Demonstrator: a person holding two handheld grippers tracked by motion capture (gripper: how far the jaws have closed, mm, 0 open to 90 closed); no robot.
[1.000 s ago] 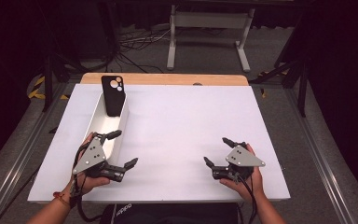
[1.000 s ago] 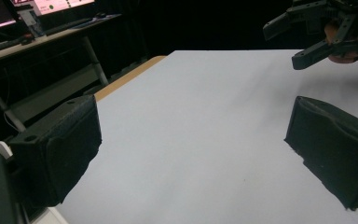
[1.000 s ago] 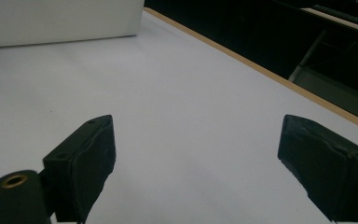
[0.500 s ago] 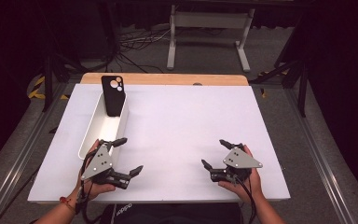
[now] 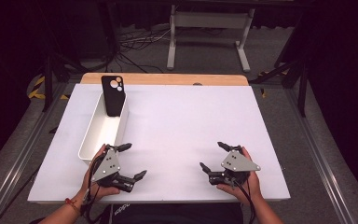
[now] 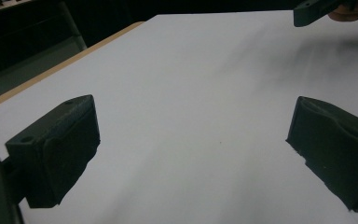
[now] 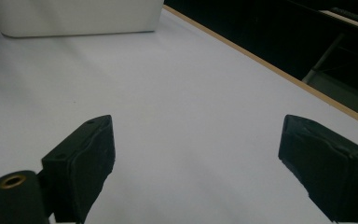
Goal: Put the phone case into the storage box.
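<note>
**High view: both grippers resting wide apart near the table's front edge**

We are seeing the left gripper (image 5: pixel 133 161) sitting just beside the near end of a long white bin (image 5: pixel 98 133), jaws spread and holding nothing. The right gripper (image 5: pixel 213 157) is lying well apart, also spread and holding nothing. A black phone case (image 5: pixel 113 95) is leaning upright in the bin's far end on the white table (image 5: pixel 177 121).
</note>
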